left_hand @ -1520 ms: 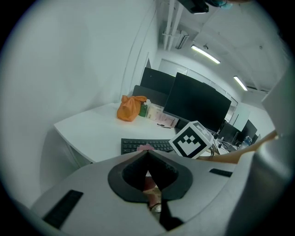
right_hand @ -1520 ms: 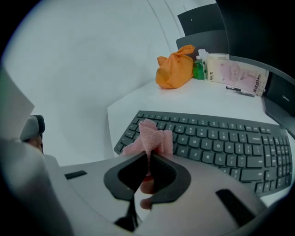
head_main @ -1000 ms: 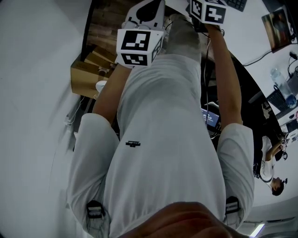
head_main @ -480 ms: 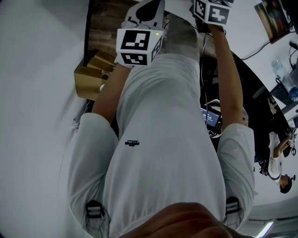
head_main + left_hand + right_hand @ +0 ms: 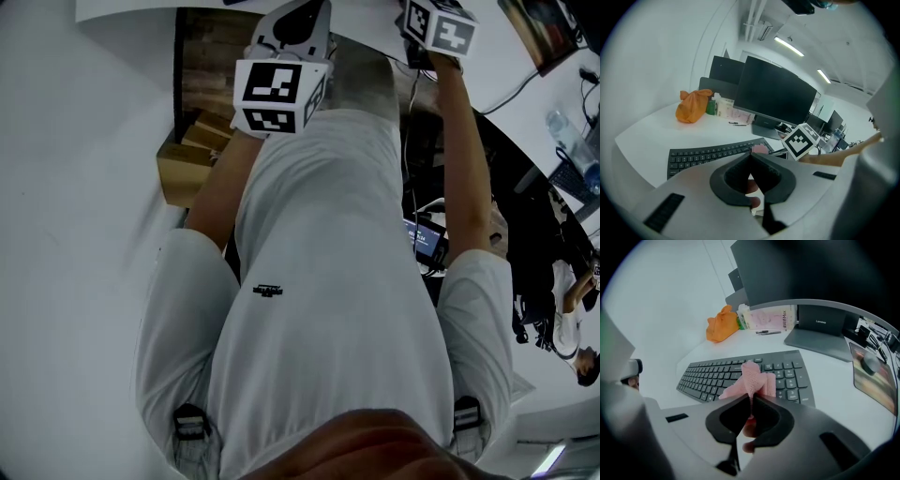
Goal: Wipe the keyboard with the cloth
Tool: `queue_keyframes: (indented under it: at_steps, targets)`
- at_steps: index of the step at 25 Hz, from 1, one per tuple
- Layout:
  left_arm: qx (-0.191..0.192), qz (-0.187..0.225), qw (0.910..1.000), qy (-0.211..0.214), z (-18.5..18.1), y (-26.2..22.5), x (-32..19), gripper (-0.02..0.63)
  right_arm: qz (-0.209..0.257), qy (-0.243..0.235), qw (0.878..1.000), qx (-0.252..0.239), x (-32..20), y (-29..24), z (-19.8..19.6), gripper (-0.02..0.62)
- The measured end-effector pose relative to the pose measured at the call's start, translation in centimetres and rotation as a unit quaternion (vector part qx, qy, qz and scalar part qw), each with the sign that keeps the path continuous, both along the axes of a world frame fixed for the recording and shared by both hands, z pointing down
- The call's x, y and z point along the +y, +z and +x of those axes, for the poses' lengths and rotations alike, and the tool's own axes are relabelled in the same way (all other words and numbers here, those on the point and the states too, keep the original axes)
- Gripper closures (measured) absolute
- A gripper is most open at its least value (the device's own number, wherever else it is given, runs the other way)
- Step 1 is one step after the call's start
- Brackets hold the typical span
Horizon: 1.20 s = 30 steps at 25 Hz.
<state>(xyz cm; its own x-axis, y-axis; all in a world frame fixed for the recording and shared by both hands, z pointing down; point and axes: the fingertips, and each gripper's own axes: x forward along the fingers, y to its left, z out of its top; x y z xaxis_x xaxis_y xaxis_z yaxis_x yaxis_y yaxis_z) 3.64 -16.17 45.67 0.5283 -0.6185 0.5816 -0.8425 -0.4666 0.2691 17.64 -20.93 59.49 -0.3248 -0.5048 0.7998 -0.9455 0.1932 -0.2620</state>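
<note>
A dark keyboard point(image 5: 712, 376) lies on the white desk point(image 5: 834, 380). My right gripper point(image 5: 752, 399) is shut on a pink cloth point(image 5: 751, 380), which stands bunched over the keyboard's right half, near the number keys. In the left gripper view the keyboard point(image 5: 712, 153) lies just beyond my left gripper point(image 5: 751, 155), whose jaws are shut with nothing between them. The pink cloth point(image 5: 761, 149) and the right gripper's marker cube point(image 5: 800, 140) show to its right. The head view shows only the marker cubes of the left gripper point(image 5: 277, 94) and the right gripper point(image 5: 441, 26), with both sets of jaws hidden.
A large monitor point(image 5: 776, 96) on a grey stand point(image 5: 820, 333) rises behind the keyboard. An orange bag point(image 5: 722, 324), a pink packet point(image 5: 768, 318) and a pen sit at the back left. A mouse point(image 5: 869, 363) rests on a mat point(image 5: 874, 380) to the right.
In the head view the right gripper's cube has drifted slightly right and up. The left cube holds its place. The background has slid as the head camera turned.
</note>
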Motion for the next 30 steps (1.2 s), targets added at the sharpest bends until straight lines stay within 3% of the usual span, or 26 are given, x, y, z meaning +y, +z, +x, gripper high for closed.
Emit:
queue_keyframes:
  at_steps: [5, 16, 23, 30]
  targets:
    - [0.0, 0.0, 1.0, 0.009, 1.0, 0.0, -0.3, 0.592, 0.007, 0.005, 1.0, 0.028, -0.1, 0.0, 2.6, 0.569]
    - [-0.001, 0.0, 0.9999, 0.011, 1.6, -0.2, -0.7, 0.592, 0.004, 0.064, 0.997, 0.039, -0.2, 0.0, 8.8, 0.569]
    - [0.002, -0.001, 0.9999, 0.011, 1.6, -0.2, -0.5, 0.592, -0.01, 0.088, 0.995, 0.048, 1.2, 0.6, 10.5, 0.569]
    - [0.005, -0.003, 0.9998, 0.017, 1.3, -0.1, 0.2, 0.592, -0.02, 0.11, 0.993, 0.039, 2.7, 1.2, 9.4, 0.569]
